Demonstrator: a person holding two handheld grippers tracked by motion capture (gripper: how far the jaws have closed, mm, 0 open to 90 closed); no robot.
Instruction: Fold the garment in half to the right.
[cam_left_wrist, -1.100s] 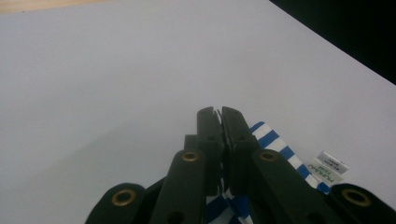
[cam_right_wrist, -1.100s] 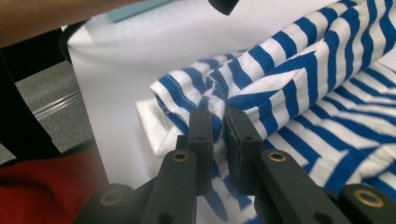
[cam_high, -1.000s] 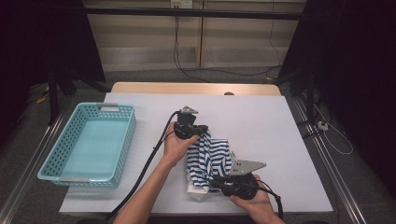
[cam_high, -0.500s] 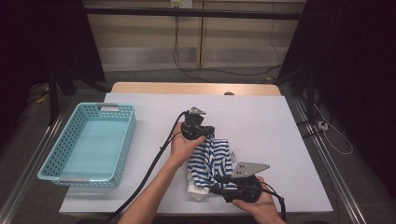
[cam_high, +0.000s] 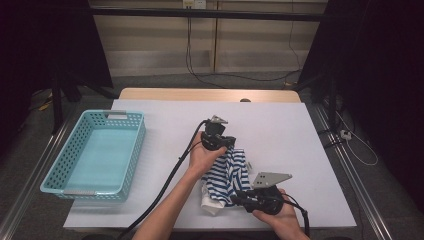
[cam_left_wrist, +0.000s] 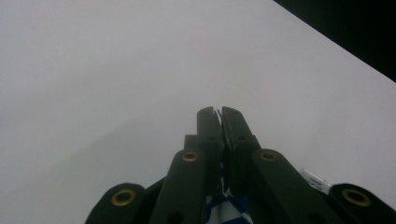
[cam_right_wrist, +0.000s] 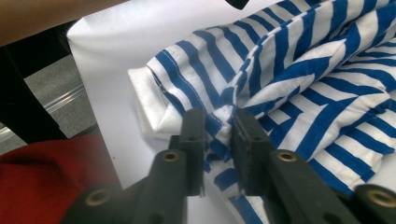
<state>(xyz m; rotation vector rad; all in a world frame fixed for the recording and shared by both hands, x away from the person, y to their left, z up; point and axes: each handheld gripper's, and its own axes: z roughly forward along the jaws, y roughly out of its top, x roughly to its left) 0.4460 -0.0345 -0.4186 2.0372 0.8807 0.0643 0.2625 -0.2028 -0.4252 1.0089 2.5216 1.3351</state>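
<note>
left hand-held gripper (cam_high: 222, 142) shifted right, striped cloth (cam_high: 227, 172) pinched

The table (cam_high: 300, 130) is bare along its far edge and down its right side, so a hand could pass there freely. On the left, the blue basket (cam_high: 132, 150) stands with its walls up; an open strip of tabletop lies between it and the striped cloth (cam_high: 230, 172). The cloth is heaped at the near middle, with the left gripper (cam_high: 220, 142) at its far end and the right gripper (cam_high: 245, 197) at its near edge, blocking that stretch.
</note>
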